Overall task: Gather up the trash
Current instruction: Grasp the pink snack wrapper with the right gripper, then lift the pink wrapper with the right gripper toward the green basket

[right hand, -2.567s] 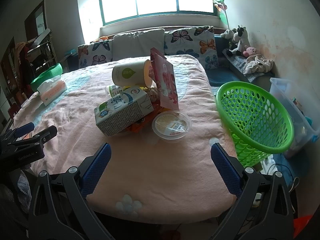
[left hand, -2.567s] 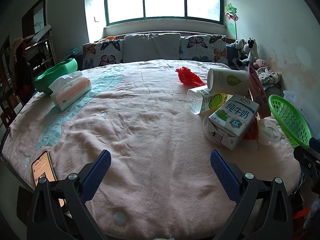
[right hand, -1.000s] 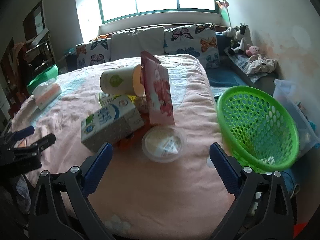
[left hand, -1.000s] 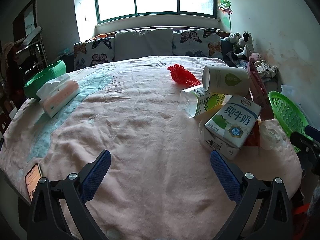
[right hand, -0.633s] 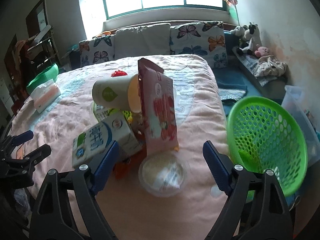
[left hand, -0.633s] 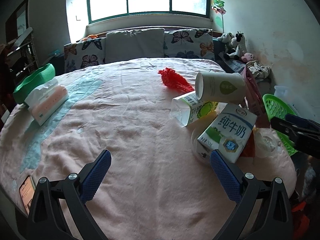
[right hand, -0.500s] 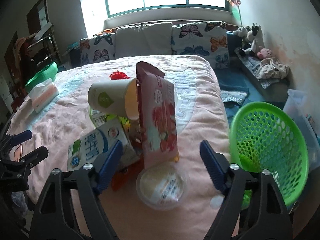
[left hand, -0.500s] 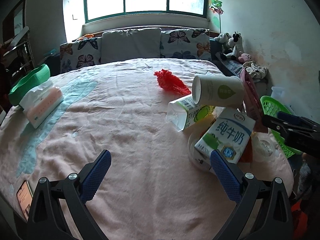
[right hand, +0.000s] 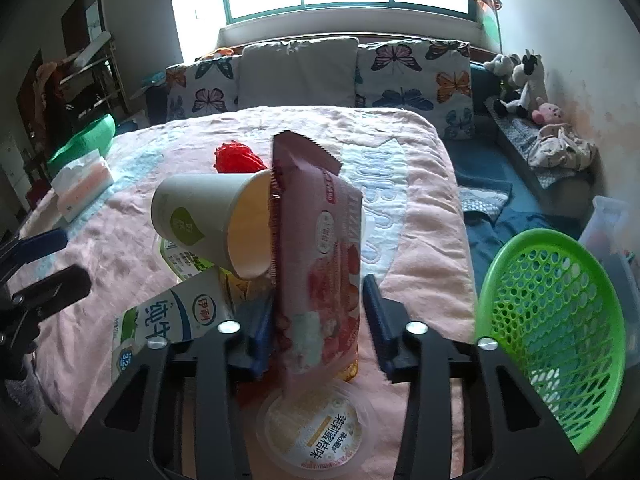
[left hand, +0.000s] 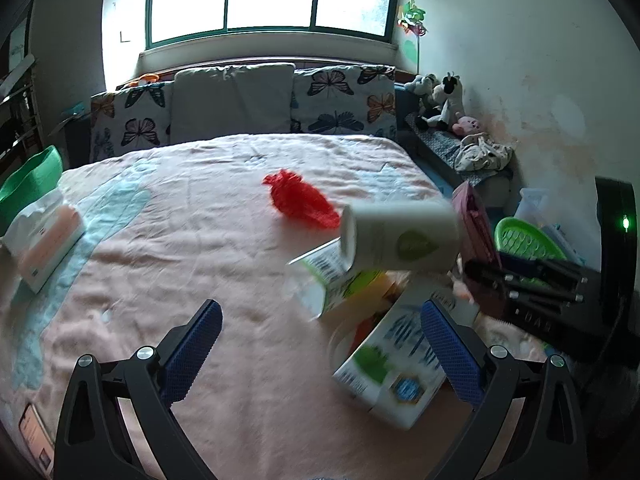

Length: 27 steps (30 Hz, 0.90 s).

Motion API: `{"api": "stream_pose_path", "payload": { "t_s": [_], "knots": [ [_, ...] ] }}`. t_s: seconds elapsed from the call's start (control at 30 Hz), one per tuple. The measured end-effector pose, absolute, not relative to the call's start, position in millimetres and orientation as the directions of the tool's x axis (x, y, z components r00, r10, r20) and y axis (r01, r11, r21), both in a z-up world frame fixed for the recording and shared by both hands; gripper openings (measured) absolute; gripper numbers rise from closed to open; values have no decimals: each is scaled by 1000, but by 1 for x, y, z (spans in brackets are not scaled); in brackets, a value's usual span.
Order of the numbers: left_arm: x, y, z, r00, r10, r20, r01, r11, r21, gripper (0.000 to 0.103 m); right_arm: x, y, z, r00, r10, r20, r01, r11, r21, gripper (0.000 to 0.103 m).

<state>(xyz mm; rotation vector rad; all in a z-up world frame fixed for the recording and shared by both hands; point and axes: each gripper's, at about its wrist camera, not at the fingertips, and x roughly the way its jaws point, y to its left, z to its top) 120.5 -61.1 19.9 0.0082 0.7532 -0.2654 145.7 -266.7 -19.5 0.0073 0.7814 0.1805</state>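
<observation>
Between the right gripper's [right hand: 318, 322] fingers stands the upright pink packet [right hand: 320, 264]; the fingers are apart, the left pad at its edge, the right one clear. A paper cup [right hand: 212, 222] lies beyond the left finger, a milk carton [right hand: 168, 320] beside it. The green basket [right hand: 560, 320] is right of them. The left gripper [left hand: 320, 340] is spread wide, the carton by its right finger.

Milk carton [left hand: 394, 364] motion-blurred, phone [left hand: 35, 432] cut by frame edge, snack bag [right hand: 320, 264] hiding pile behind
</observation>
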Motion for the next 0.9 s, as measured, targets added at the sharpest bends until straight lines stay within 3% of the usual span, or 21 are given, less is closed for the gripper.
{"api": "stream_pose_path", "payload": {
  "t_s": [0.1, 0.33, 0.9],
  "knots": [
    [128, -66, 22, 689, -263, -675, 246, 961, -123, 96, 147, -269, -19, 694, 164, -701, -162, 984, 69, 26],
    [140, -73, 17, 671, -281, -686, 250, 957, -147, 96, 147, -277, -17, 705, 151, -693, -142, 987, 71, 18],
    [146, -79, 11, 650, -306, -695, 267, 949, -167, 96, 127, -310, 4, 751, 113, -651, -75, 993, 86, 16]
  ]
}}
